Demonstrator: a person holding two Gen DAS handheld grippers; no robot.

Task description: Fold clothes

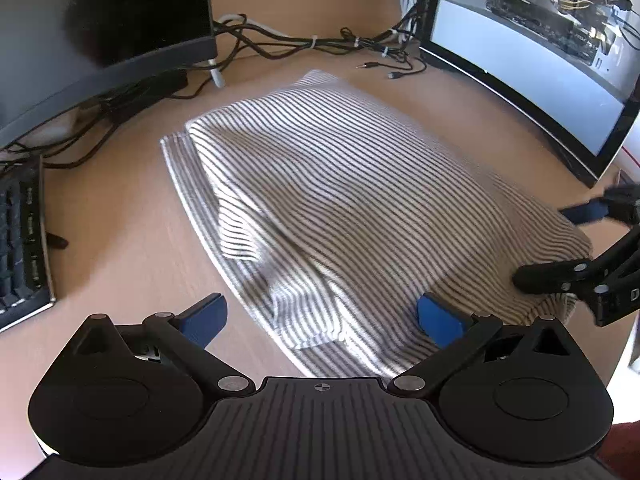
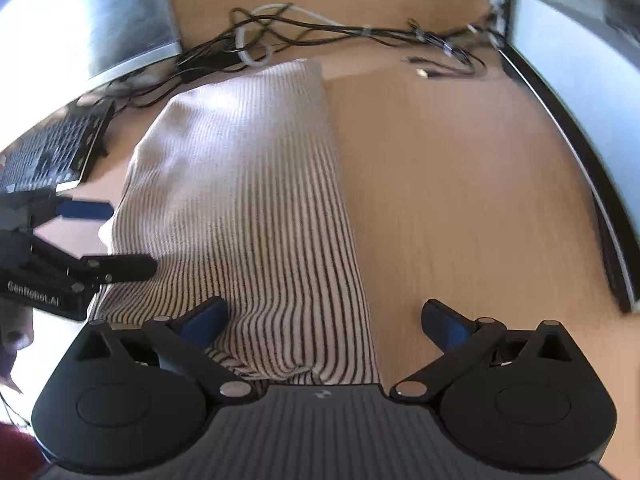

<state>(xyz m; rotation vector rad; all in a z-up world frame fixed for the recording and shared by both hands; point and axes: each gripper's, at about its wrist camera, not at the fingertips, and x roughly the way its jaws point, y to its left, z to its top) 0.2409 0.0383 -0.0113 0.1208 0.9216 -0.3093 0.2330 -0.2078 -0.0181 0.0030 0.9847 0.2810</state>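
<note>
Blue-padded fingers on the left gripper (image 1: pixel 322 316) are spread wide at the bottom of the left wrist view, nothing pinched between them. The right-hand pad (image 1: pixel 440 318) sits on the near edge of the white-and-dark striped knit garment (image 1: pixel 340 184), the other pad hangs over bare light wood bench (image 1: pixel 120 248).

Same deal in the right wrist view: the right gripper (image 2: pixel 324 318) has its fingers wide apart too, with the near end of the striped garment (image 2: pixel 248 200) lying between them toward the lower left, and the right pad over bare bench (image 2: pixel 460 200). It grips nothing.

Each gripper shows up in the other's camera: right gripper (image 1: pixel 576 248) at the right edge of the left view, touching the garment's corner, and left gripper (image 2: pixel 92 236) at the left edge of the right view, both clearly spread.

The garment itself is folded into a longish stack running from bottom centre up to mid-frame, with a lower layer peeking out along its left side.

Further back: a black keyboard (image 1: pixel 24 240) at the left edge, a dark switched-off monitor (image 1: pixel 100 20) upper left, a lit curved monitor (image 1: pixel 540 60) upper right, and a tangle of black and white cables (image 1: pixel 312 42) along the top.
</note>
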